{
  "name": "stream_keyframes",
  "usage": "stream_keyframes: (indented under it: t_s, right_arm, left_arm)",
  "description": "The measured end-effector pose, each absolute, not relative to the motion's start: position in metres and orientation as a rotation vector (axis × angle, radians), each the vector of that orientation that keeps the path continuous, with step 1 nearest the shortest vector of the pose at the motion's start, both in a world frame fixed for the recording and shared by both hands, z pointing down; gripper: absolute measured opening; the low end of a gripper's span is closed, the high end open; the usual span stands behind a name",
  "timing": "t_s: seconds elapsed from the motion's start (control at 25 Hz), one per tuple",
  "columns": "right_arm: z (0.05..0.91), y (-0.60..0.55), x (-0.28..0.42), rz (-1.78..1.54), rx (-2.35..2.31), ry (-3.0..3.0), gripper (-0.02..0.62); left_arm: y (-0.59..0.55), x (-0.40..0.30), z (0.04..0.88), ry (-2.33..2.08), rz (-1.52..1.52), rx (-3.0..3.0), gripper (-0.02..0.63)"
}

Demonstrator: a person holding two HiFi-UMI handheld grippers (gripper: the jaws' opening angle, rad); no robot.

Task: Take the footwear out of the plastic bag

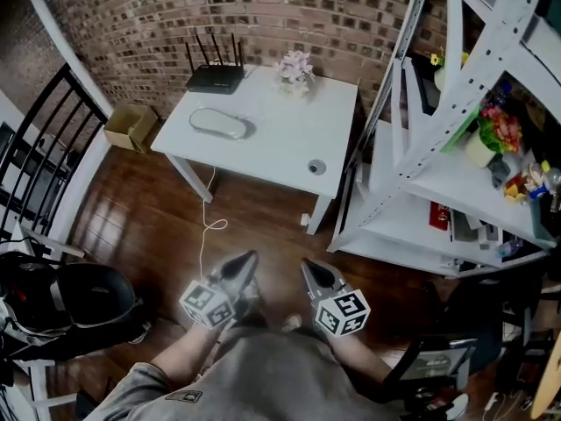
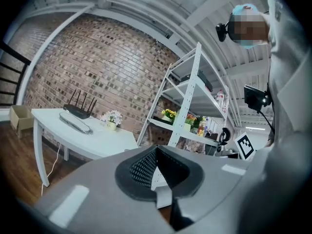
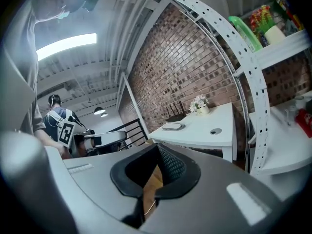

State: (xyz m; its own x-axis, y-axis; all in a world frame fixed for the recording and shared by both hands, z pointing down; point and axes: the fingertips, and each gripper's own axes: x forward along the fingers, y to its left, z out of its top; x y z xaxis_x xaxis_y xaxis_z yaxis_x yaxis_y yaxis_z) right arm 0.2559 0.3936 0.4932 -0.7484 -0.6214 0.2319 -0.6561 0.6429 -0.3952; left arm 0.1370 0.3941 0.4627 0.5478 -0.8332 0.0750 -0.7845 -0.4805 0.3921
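Note:
On the white table (image 1: 272, 139) lies a pale oval bundle, the plastic bag (image 1: 219, 123), its contents too small to make out. It also shows as the bag (image 2: 75, 122) in the left gripper view and the bag (image 3: 171, 126) in the right gripper view. Both grippers hang close to the person's body over the wooden floor, well short of the table. My left gripper (image 1: 251, 256) is shut and empty, as its own view of the left gripper (image 2: 155, 150) confirms. My right gripper (image 1: 306, 263), beside it, is likewise shut with nothing in it, seen also as the right gripper (image 3: 158, 148).
A black router (image 1: 214, 77), a small flower pot (image 1: 296, 68) and a round fitting (image 1: 316, 167) share the table. A white metal shelf rack (image 1: 438, 156) stands right of it. A cardboard box (image 1: 130, 125), black railing (image 1: 39, 152) and a black bag (image 1: 83, 301) are left; a cable (image 1: 209, 226) trails on the floor.

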Motion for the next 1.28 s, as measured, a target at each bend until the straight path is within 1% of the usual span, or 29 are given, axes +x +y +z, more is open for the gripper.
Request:
stream_keyframes:
  t_s: [0.32, 0.72, 0.96, 1.28]
  right_arm:
    - [0.500, 0.330, 0.227, 0.720, 1.120, -2.739, 0.011]
    - [0.495, 0.241, 0.159, 0.722, 1.192, -2.696, 0.011]
    - [0.499, 0.198, 0.130, 0.721, 1.218, -2.677, 0.011]
    - [0.509, 0.137, 0.112, 0.748, 1.198, -2.684, 0.011]
  left_arm:
    - [0.324, 0.107, 0.466, -1.280, -0.193, 2.420, 0.002]
    - [0.234, 0.030, 0.465, -1.224, -0.192, 2.439, 0.002]
    - [0.197, -0.008, 0.469, -1.233, -0.186, 2.431, 0.002]
    - [0.144, -0.031, 0.483, -1.275, -0.165, 2.391, 0.002]
